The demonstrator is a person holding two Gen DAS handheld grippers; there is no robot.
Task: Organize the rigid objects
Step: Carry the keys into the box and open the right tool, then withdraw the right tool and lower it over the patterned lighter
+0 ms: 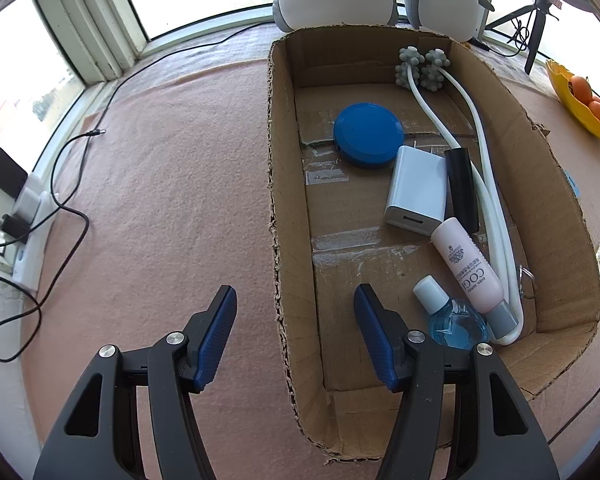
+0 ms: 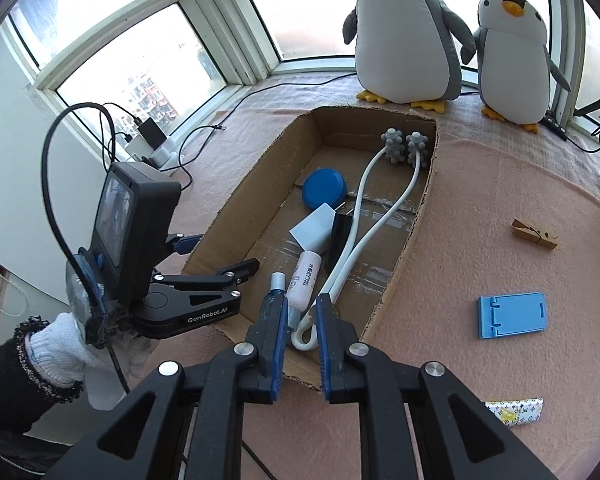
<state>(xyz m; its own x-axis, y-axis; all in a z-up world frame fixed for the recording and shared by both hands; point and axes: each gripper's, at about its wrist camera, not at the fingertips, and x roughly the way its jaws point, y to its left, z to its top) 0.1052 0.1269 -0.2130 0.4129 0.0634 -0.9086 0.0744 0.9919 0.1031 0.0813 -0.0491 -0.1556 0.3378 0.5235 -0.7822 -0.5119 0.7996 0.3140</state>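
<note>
- The cardboard box (image 1: 284,208) is open-topped, with ragged torn edges and strips of clear tape across its floor.
- Inside it: a round blue plastic lid (image 1: 367,135), a smooth white charger block (image 1: 417,189), a glossy black tube (image 1: 462,188), and a pink bottle (image 1: 470,268) with a grey cap lying against them.
- A small clear blue bottle (image 1: 452,318) with a white cap lies at the near end, touching the pink one.
- A white looped massager (image 1: 496,208) runs the box's length; its knobbly grey balls (image 1: 422,68) rest at the far wall.
- The left claw (image 1: 296,336) gapes wide and empty, straddling the box's left wall, held by a white-gloved hand (image 2: 66,354).
- The right claw (image 2: 302,344) hangs over the box's near end, its blue ribbed pads parted by a narrow gap, gripping nothing.
- The table (image 1: 172,184) wears a fuzzy pink cloth.
- On the cloth right of the box lie a wooden clothespin (image 2: 534,234), a blue plastic phone stand (image 2: 512,314) and a patterned wrapper (image 2: 514,412).
- Two plush penguins (image 2: 408,40) stand by the window, a yellow bowl of oranges (image 1: 582,102) nearby.
</note>
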